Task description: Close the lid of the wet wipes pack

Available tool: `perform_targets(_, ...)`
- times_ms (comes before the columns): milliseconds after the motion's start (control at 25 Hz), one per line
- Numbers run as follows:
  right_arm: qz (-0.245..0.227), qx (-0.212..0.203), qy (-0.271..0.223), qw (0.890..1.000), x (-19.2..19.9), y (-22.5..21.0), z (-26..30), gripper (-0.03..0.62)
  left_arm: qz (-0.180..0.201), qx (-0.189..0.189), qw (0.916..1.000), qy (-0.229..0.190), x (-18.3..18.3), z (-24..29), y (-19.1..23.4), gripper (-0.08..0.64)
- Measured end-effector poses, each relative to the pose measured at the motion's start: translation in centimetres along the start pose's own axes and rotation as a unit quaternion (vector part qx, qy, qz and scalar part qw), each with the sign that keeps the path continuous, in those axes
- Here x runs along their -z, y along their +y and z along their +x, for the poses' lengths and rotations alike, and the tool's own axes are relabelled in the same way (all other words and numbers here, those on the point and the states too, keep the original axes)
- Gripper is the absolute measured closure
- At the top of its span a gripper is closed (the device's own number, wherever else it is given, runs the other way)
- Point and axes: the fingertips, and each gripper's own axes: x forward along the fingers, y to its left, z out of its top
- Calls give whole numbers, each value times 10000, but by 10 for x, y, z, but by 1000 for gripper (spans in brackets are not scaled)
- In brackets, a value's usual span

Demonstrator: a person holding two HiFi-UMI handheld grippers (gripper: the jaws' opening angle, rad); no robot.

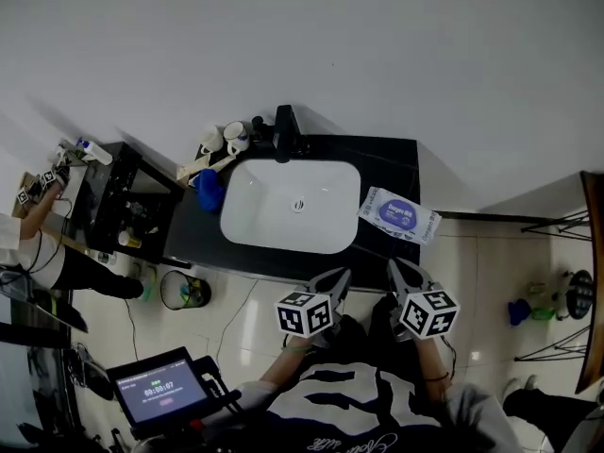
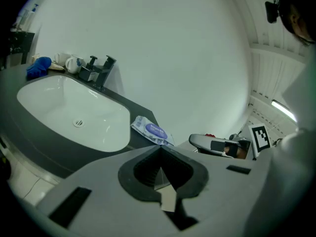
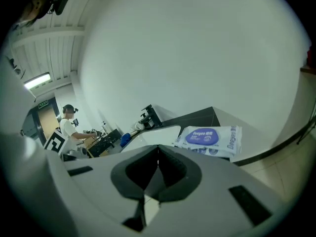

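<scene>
The wet wipes pack (image 1: pixel 399 214), white with a purple oval lid, lies on the black counter (image 1: pixel 392 159) to the right of the white basin (image 1: pixel 291 204). Its lid looks flat against the pack (image 3: pixel 210 138); the left gripper view has the pack (image 2: pixel 150 130) past the basin. Both grippers hover in front of the counter's near edge, apart from the pack. My left gripper (image 1: pixel 333 278) (image 2: pixel 160 148) is shut and empty. My right gripper (image 1: pixel 402 271) (image 3: pixel 158 146) is likewise shut and empty, pointing toward the pack.
A black faucet (image 1: pixel 283 135), cups (image 1: pixel 228 138) and a blue cloth (image 1: pixel 209 189) sit at the basin's back left. A black shelf unit (image 1: pixel 123 196), a bin (image 1: pixel 182 291) and a person (image 1: pixel 28 225) are at left. A timer screen (image 1: pixel 159 390) stands near my legs.
</scene>
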Motion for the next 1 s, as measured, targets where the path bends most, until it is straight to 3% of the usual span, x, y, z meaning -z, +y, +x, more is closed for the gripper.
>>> perform_targets(120, -21, 91, 14, 10000, 25, 20, -26, 594, -13, 197, 9998, 68, 18, -17, -11, 560)
perform_targets(400, -83, 318, -280, 9991, 38, 46, -79, 594, -143, 955, 9940, -505, 12, -57, -76, 560)
perform_targets(640, -57, 221, -559, 9982, 42, 66, -125, 594, -296, 1005, 9913, -794, 20, -81, -108, 560)
perform_targets(760, -121, 193, -629, 9978, 61, 71, -170, 594, -157, 949, 9923, -782, 53, -98, -137, 560)
perform_targets(1000, -83, 197, -706, 9973, 137, 76, -302, 594, -36, 957, 9928, -724, 170, -153, -227, 561)
